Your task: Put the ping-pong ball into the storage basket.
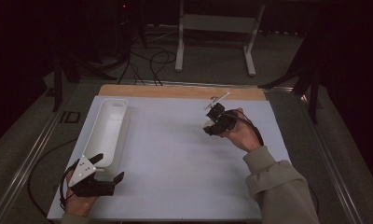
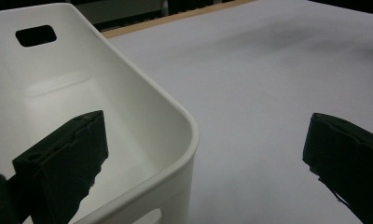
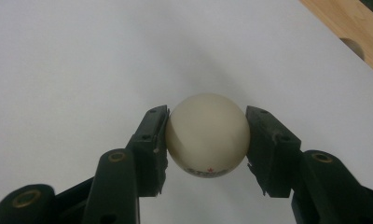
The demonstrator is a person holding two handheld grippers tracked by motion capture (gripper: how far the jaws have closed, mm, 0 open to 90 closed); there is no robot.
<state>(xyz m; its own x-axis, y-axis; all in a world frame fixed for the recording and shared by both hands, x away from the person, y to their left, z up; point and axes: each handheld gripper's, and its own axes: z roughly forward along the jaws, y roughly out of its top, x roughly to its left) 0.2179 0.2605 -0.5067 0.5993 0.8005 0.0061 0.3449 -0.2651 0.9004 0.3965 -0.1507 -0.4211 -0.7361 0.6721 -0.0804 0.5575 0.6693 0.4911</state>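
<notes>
The right tool [image 3: 206, 135] is gripping a cream-white ball [image 3: 207, 135], with both black pads pressing flat on opposite sides of it. The ball is sitting between the pad tips, and its printed marking is facing down toward the tool body. In the high view the right tool [image 1: 217, 119] is hanging over the far right part of the white surface [image 1: 175, 158], held by the person's right hand [image 1: 243, 135]. White sheet is lying open on every side of the ball in the right gripper view; the wooden far edge [image 3: 348, 32] of the surface is running across the upper right corner, near the tool but apart from it.

The left tool [image 2: 203, 158] is standing wide open with nothing between its pads. One pad is sitting inside the near end of the white bin [image 2: 128, 121], and the other is over bare sheet outside it, so the jaws are straddling the bin's rounded near corner. Whether the inner pad is touching the wall cannot be told. In the high view the left tool [image 1: 103, 175] is resting at the near left of the surface, and the long narrow bin [image 1: 107, 128] is running along the left side toward the far edge. A broad clear stretch of sheet is lying between the bin and the right tool.
</notes>
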